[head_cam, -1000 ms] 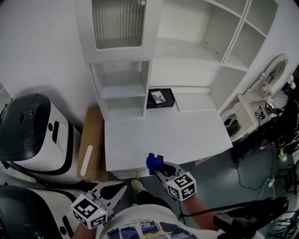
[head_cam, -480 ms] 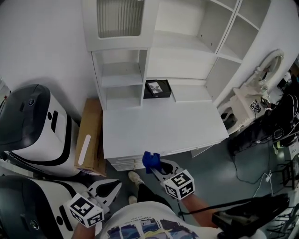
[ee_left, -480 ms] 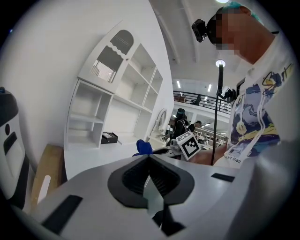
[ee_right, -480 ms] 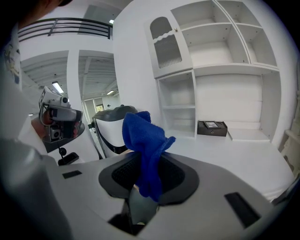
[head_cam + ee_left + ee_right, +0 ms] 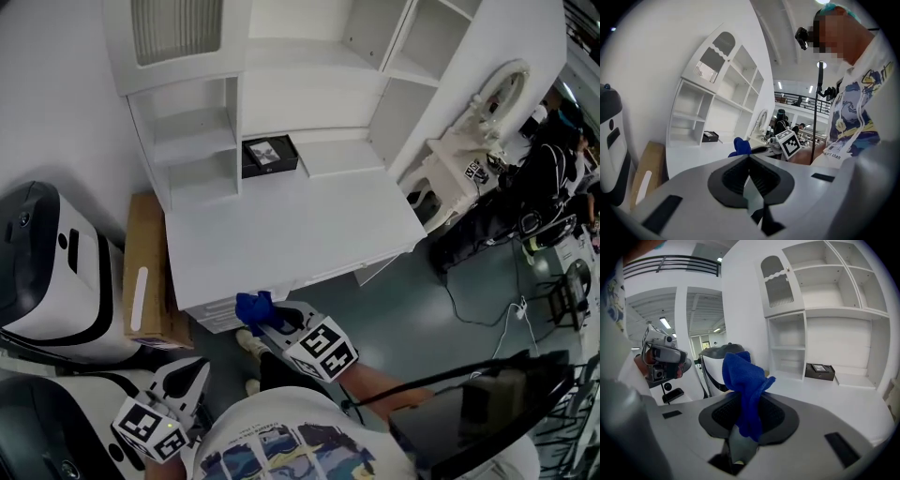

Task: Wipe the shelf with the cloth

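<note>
Blue cloth (image 5: 254, 307) bunched and pinched in the right gripper (image 5: 266, 319). In the right gripper view the cloth (image 5: 743, 380) stands up from between the jaws, which are closed narrow on its lower folds, the loose end flopping over toward the right. In the head view it is at the near left edge of the white desk top (image 5: 291, 239), well apart from the shelf (image 5: 309, 103) at the back. Cannot tell whether the cloth touches the desk edge. Left gripper (image 5: 194, 373) is low, at the person's left side, off the desk. In the left gripper view its jaws meet at the tips, with nothing between them. That view also catches the cloth (image 5: 740, 146) and the right gripper's marker cube (image 5: 790, 143) across the desk top. The shelf is white, made of open compartments. Two small stacked ones are on the left and wider ones on the right. A closed door with a ribbed pane (image 5: 175, 33) is above the small ones. One black box (image 5: 269, 155) with a pale label on top sits in the low, wide compartment at the back of the desk top, just beside the small stacked ones. The same box (image 5: 820, 371) shows in the right gripper view. A flat cardboard box (image 5: 145, 281) leans beside the desk's left side. A white-and-black machine (image 5: 42, 272) is further left.
</note>
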